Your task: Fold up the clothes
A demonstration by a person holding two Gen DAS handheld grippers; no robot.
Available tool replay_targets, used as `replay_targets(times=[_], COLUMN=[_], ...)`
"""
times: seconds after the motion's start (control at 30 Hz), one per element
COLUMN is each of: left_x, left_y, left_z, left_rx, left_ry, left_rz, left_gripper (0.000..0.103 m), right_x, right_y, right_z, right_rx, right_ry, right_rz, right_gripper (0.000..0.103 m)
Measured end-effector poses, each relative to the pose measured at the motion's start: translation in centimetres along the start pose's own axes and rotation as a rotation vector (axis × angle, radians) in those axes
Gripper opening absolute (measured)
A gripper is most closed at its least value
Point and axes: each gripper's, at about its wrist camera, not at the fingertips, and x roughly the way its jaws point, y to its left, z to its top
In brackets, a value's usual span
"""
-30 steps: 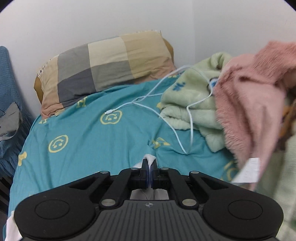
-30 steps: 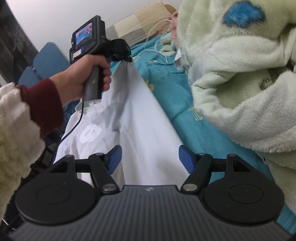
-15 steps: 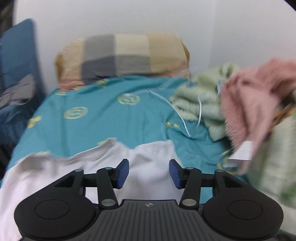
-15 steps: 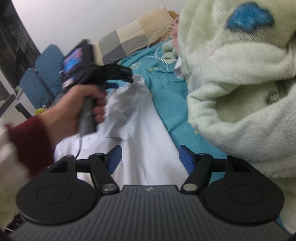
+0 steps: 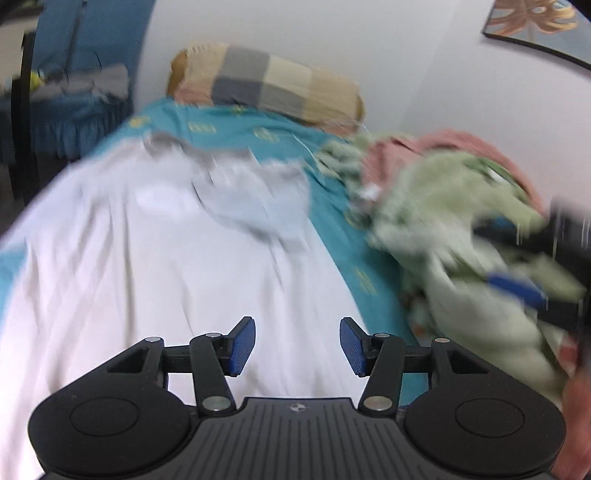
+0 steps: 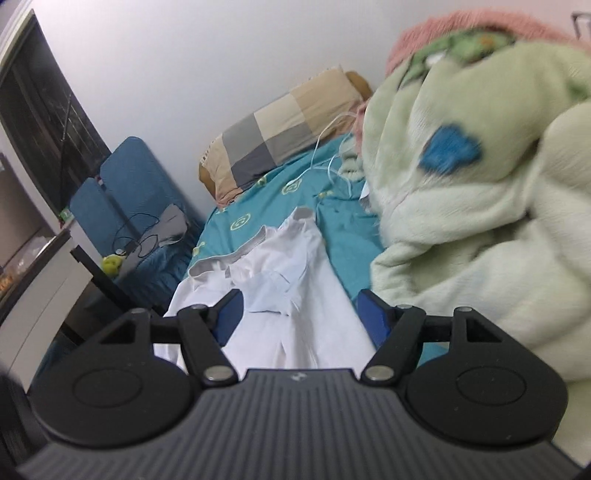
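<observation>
The left gripper (image 5: 297, 347) hangs over the near part of a white shirt (image 5: 155, 280), its two blue pads (image 5: 242, 345) spread apart with nothing between them but the cloth lying below. That view is smeared with motion, so fine detail is lost. Ahead of its fingers the shirt runs away up the bed, rumpled at its far end where a paler fold sits on top. To the right of those fingers lies a strip of teal bedsheet (image 5: 332, 236), and beyond that a heap of fluffy pale green clothing (image 5: 454, 229) with a pink garment (image 5: 454, 142) on top of it. At the far right edge a dark shape with a blue pad shows against the green heap; it looks like the other tool, but it is too blurred to be sure.

The right gripper (image 6: 299, 314) also stands wide, blue pads (image 6: 231, 314) well apart and empty, pointed along the same white shirt (image 6: 280, 280). Straight ahead of it the shirt lies lengthwise on the teal sheet (image 6: 255, 206), its grey-edged collar off to the front left and one sleeve folded back over the body. Close on its right side rises the green fleece pile (image 6: 480, 206) with a blue patch on it, the pink piece (image 6: 476, 22) topping it. Far ahead a checked pillow (image 6: 280, 136) leans on the wall, with a thin white cable (image 6: 325, 155) trailing over the sheet in front of it. Off to the front left stands a blue chair (image 6: 122, 184) carrying a grey cloth and a dark cord.
</observation>
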Motion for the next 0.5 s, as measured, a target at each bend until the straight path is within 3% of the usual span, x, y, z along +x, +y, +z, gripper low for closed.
replay_targets(times=[0.17, 0.3, 0.37, 0.43, 0.5], left_x=[0.0, 1.6, 2.9, 4.7, 5.3], left_y=[-2.4, -5.4, -7.2, -8.2, -8.7], left_z=[-7.1, -9.7, -10.7, -11.2, -11.5], left_rx=[0.022, 0.081, 0.136, 0.183, 0.204], left_ry=[0.097, 0.141, 0.159, 0.191, 0.194], left_rz=[-0.087, -0.147, -0.102, 0.007, 0.057], left_gripper=[0.044, 0.043, 0.043, 0.043, 0.044], right_x=[-5.8, -7.4, -7.5, -6.9, -6.2], right_y=[-1.2, -3.3, -3.7, -3.5, -3.8], right_z=[-1.3, -2.7, -2.8, -2.8, -3.1], right_rx=[0.009, 0.083, 0.104, 0.092, 0.092], right_ry=[-0.038, -0.024, -0.028, -0.037, -0.023], right_rz=[0.018, -0.010, -0.009, -0.016, -0.029], right_gripper=[0.070, 0.072, 0.072, 0.072, 0.072])
